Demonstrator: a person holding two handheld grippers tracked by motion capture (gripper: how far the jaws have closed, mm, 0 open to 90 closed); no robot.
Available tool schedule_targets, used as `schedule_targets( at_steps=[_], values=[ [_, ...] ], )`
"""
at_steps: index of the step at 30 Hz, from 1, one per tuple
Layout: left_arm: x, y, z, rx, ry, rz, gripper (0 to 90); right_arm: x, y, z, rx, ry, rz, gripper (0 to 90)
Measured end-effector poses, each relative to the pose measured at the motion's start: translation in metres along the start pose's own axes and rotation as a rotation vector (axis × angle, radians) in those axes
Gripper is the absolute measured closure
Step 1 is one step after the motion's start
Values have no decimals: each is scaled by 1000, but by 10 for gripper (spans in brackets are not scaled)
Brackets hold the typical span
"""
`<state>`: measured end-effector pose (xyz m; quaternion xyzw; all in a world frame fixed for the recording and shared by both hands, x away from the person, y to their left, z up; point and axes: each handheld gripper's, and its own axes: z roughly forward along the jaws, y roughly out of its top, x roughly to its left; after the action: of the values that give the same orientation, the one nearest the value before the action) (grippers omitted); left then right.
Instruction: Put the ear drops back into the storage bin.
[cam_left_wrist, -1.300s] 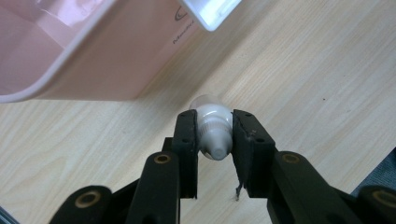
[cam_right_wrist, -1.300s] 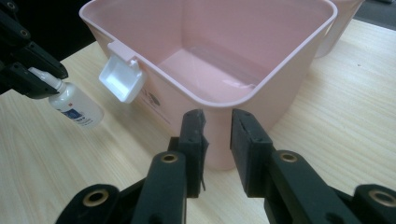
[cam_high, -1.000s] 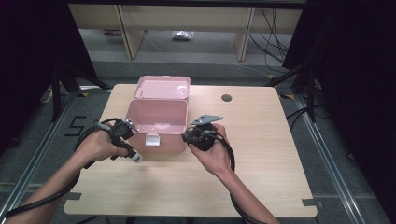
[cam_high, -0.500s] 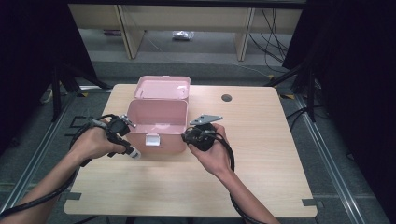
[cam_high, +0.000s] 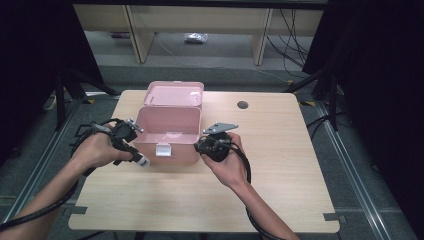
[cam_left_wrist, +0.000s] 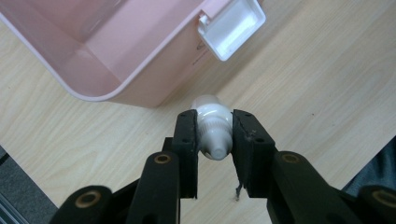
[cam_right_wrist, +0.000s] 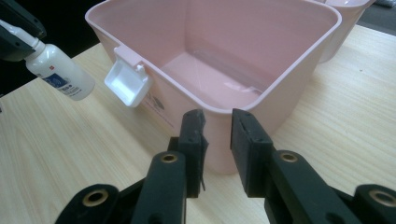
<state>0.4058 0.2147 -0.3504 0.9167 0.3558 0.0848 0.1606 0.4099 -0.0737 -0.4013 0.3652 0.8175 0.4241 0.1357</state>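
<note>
An open pink box (cam_high: 167, 111) stands mid-table, its white latch (cam_high: 162, 149) hanging on the front wall. My left gripper (cam_high: 136, 156) is shut on a small white bottle (cam_high: 141, 161) just off the box's front left corner. In the left gripper view the pads clamp the bottle (cam_left_wrist: 213, 123) near its cap, above the tabletop beside the box (cam_left_wrist: 140, 42). My right gripper (cam_high: 200, 146) sits at the box's front right corner. Its jaws (cam_right_wrist: 217, 114) stand apart against the outer wall of the box (cam_right_wrist: 261, 42), which is bare inside. The bottle (cam_right_wrist: 58, 70) hangs left of the latch (cam_right_wrist: 126, 84).
The box's lid (cam_high: 174, 94) is folded back behind it. A round cable hole (cam_high: 242, 105) lies in the wooden table (cam_high: 280, 165) toward the back right. Black cables trail from both grippers past the front edge. Shelving and floor cables lie beyond the table.
My left gripper with the bottle has edged slightly away from the table's front edge. The right gripper and the box have stayed put.
</note>
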Motion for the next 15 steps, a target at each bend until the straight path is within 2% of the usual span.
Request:
schedule_targets(
  at_steps=[1,5,6,8,9,10,15],
  values=[
    [-1,0,0,-12,1,-12,715,0,0,0,1,2,0,750],
    [1,1,-3,-14,5,-5,715,1,1,0,5,2,12,750],
    [1,1,-4,-3,1,-8,715,-1,1,0,-4,4,-20,750],
    [1,1,-5,-22,9,-10,715,0,2,0,-1,7,-9,750],
    [2,1,-7,-11,5,-16,715,0,2,0,-1,7,-13,750],
    [2,2,-7,-21,11,-14,715,0,2,0,-4,7,-25,750],
    [5,3,-13,-18,19,-17,716,1,3,0,-3,10,-16,750]
  ],
)
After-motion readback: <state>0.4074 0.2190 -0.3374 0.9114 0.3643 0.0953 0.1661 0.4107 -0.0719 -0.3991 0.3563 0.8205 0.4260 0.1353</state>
